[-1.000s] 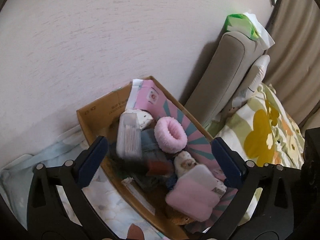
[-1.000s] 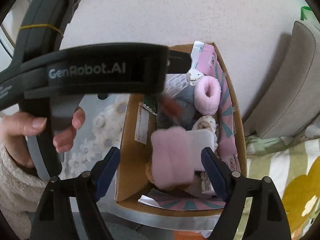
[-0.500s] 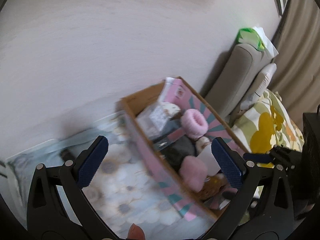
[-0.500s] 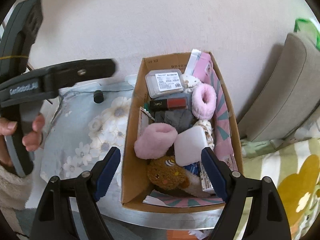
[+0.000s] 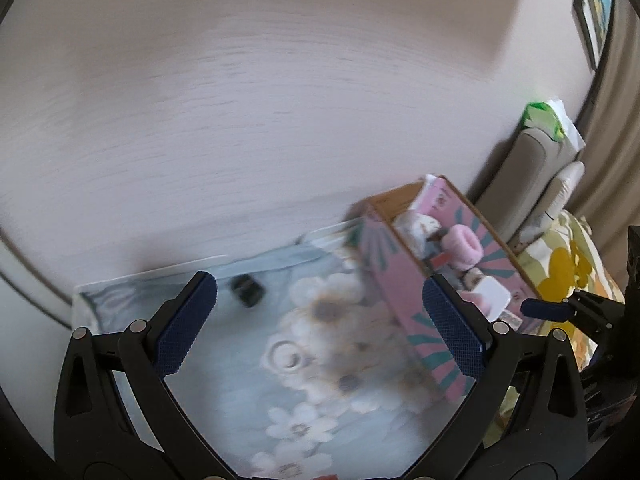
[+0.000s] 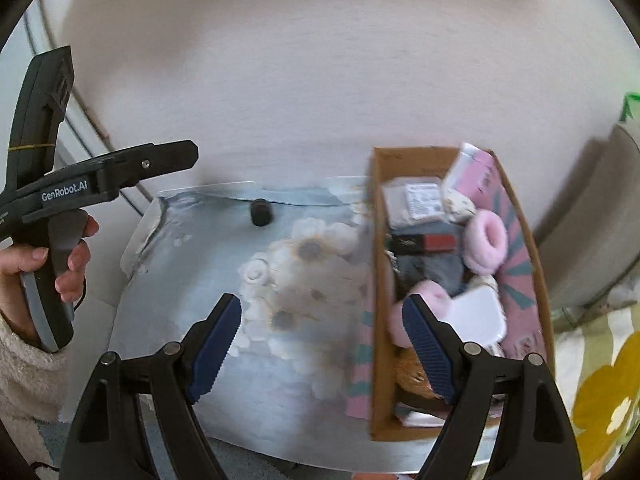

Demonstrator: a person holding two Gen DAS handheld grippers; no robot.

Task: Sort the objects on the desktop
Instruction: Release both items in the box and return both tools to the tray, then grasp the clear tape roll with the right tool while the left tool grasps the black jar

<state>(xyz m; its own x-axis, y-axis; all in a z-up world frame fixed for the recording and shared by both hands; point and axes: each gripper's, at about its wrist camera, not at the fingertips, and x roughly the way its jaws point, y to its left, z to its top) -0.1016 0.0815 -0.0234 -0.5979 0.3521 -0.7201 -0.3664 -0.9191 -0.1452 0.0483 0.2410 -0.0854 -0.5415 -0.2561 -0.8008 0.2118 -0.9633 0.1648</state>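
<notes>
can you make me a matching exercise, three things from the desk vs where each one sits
Things:
1. small black cap
2. pink scrunchie
3. left tongs

Places:
A. inside the cardboard box
B. alone on the floral mat, near the wall
C. in the air, in a hand, left of the mat

Pairs: 1-B, 2-A, 3-C

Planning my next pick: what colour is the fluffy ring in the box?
Pink ring; clearest in the right wrist view.

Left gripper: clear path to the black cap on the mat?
Probably yes. The left gripper is open and empty, the black cap stands alone on the mat, with nothing between; the box sits aside.
</notes>
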